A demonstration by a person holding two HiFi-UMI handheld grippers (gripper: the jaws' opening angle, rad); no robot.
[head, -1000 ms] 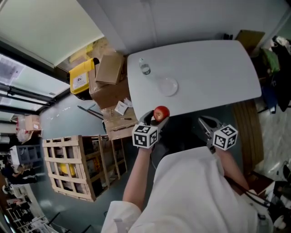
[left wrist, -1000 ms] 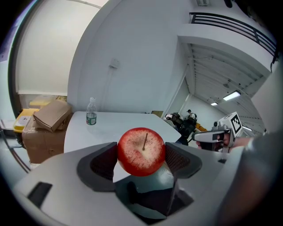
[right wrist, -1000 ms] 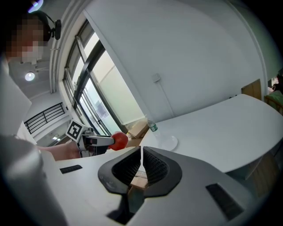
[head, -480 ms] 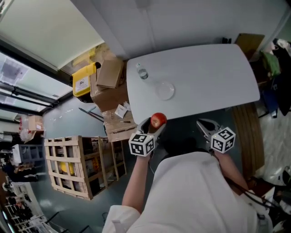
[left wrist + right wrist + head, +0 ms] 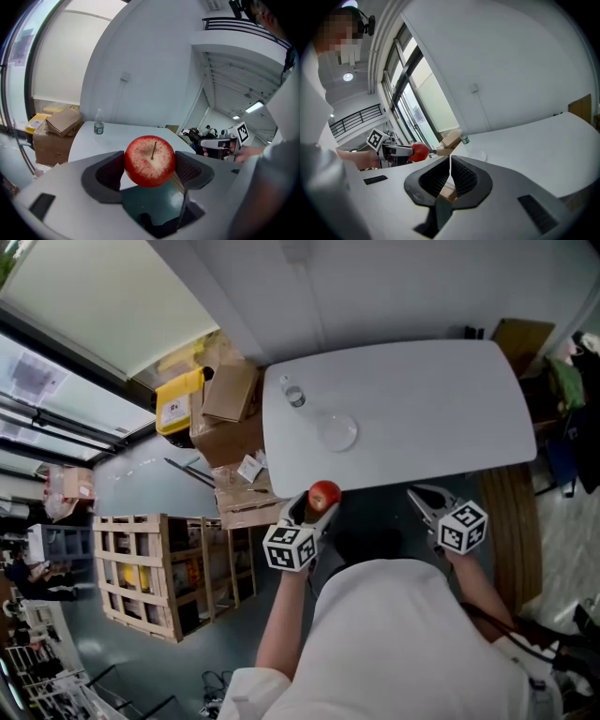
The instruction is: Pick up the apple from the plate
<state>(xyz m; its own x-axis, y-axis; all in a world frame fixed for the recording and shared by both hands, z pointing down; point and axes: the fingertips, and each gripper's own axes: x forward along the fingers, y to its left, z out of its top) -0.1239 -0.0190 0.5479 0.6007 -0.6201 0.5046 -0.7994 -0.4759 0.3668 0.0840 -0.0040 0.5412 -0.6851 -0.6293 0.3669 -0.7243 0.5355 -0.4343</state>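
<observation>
Basically done: left gripper (image 5: 309,506) is clamped on the apple (image 5: 150,161), a pad on each side, stem up. Apple sits just below centre in the head view, off the near edge of the table (image 5: 422,409) and well apart from the clear plate (image 5: 338,432), which looks bare. Right gripper (image 5: 450,174), centre right, is closed tight on nothing. Pick looks complete; only keeping the hold seems left.
</observation>
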